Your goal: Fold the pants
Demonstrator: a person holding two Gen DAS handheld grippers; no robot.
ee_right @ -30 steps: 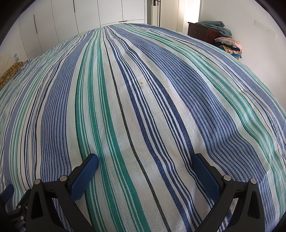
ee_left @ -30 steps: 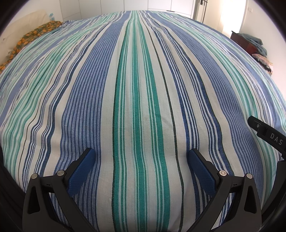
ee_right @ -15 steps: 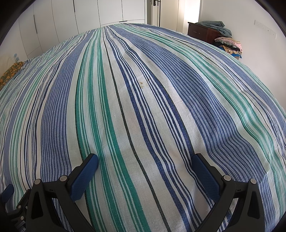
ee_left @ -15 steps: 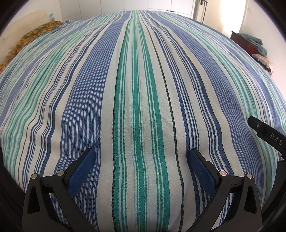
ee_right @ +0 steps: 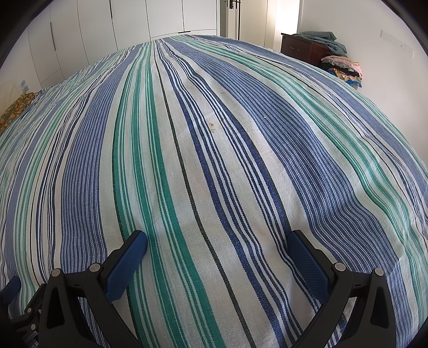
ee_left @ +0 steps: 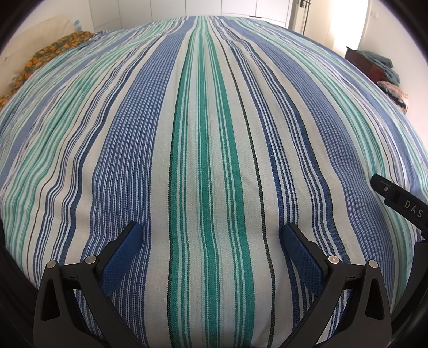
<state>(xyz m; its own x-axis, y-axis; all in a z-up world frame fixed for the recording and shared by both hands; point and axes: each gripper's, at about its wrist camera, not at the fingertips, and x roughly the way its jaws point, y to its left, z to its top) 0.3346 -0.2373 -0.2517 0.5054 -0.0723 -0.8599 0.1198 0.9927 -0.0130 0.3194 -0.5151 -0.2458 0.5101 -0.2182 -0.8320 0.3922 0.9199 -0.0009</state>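
Note:
No pants show on the bed in either view. My left gripper (ee_left: 212,233) is open and empty, its blue-padded fingers spread wide just above the striped blue, green and white bedsheet (ee_left: 208,128). My right gripper (ee_right: 216,241) is also open and empty, low over the same bedsheet (ee_right: 214,150). Part of the right gripper's black body (ee_left: 401,203) shows at the right edge of the left wrist view, so the two grippers are side by side near the bed's front edge.
An orange-patterned cloth (ee_left: 50,56) lies at the far left of the bed. A dark wooden cabinet (ee_right: 302,48) with a teal cloth and a stack of clothes (ee_right: 342,67) stands at the far right by the wall. White wardrobe doors (ee_right: 120,24) stand behind the bed.

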